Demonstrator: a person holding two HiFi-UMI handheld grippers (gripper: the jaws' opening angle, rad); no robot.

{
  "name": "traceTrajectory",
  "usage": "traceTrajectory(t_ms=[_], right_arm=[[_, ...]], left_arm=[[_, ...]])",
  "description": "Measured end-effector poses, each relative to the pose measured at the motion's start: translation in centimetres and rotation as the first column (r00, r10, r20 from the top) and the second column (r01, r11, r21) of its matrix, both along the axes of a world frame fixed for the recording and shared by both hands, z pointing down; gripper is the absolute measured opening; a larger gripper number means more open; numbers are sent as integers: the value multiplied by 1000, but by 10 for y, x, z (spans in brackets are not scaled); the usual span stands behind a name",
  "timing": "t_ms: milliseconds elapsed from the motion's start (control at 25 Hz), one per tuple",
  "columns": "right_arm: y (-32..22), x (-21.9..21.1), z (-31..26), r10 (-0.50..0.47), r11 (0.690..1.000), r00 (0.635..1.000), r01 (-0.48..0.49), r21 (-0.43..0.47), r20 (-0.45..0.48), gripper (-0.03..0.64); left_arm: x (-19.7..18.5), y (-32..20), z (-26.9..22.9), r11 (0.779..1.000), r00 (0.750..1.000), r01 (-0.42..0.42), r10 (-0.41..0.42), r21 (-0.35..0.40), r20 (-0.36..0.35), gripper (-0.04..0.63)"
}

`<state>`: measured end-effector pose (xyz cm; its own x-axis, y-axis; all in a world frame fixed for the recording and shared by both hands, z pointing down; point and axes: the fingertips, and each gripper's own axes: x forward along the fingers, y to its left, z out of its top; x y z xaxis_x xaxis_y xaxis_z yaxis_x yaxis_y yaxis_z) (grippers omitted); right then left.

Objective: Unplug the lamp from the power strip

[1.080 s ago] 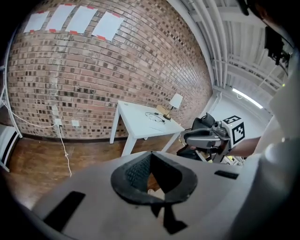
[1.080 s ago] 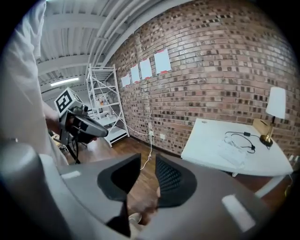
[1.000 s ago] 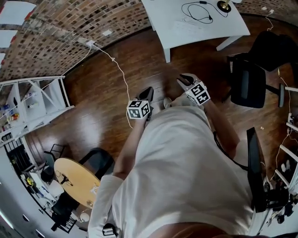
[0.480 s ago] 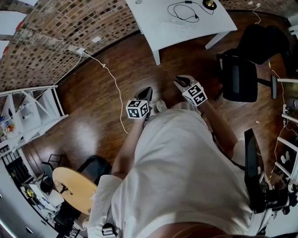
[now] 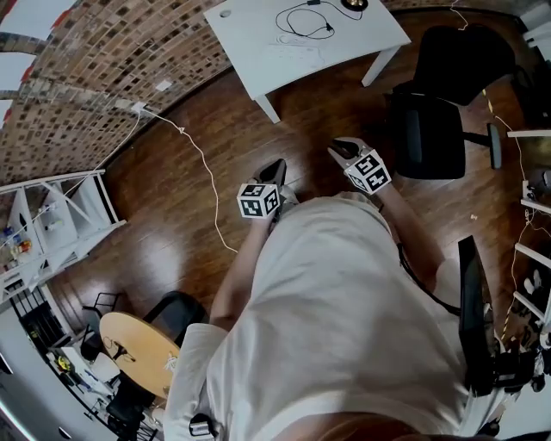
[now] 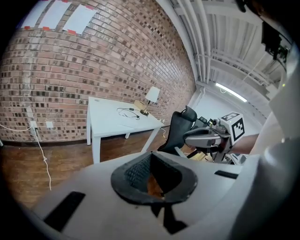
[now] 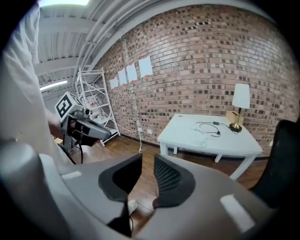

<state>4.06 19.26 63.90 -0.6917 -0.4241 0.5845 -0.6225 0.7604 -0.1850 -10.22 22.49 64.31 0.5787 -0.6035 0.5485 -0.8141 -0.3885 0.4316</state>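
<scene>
The lamp (image 7: 240,101) stands at the far right corner of a white table (image 7: 206,136), with a black cord (image 7: 206,127) looped beside it. In the head view the table (image 5: 258,43) lies far ahead, the cord (image 5: 301,21) on it. I cannot make out the power strip. Both grippers are held in front of the person's body, well short of the table. My left gripper (image 6: 151,159) is shut and empty. My right gripper (image 7: 147,157) has a narrow gap with nothing in it, and its jaws are closing.
A black office chair (image 5: 426,129) stands right of the table. A thin white cable (image 5: 202,164) runs over the wooden floor from the brick wall (image 5: 103,52). White shelves (image 5: 52,215) and a round wooden table (image 5: 138,344) are at the left.
The white table and the chair have slid left and toward the top edge of the head view. Both grippers stay in front of the body.
</scene>
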Motion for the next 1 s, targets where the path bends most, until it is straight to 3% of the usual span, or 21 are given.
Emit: traceTrajectory(t_ms=[160, 640, 800, 1000], right_arm=[[-8, 60, -2, 53, 999, 999, -53, -3, 3, 81], [49, 134, 7, -123, 992, 992, 122, -18, -6, 78], [73, 151, 26, -145, 988, 989, 144, -51, -26, 75], [86, 161, 30, -110, 991, 994, 111, -78, 18, 74]], left_arm=[[42, 3, -6, 1000, 1000, -9, 9, 19, 13, 3], [164, 62, 6, 998, 999, 47, -47, -29, -2, 3], [181, 85, 16, 995, 997, 80, -80, -61, 0, 3], [178, 112, 19, 992, 996, 80, -76, -93, 41, 3]])
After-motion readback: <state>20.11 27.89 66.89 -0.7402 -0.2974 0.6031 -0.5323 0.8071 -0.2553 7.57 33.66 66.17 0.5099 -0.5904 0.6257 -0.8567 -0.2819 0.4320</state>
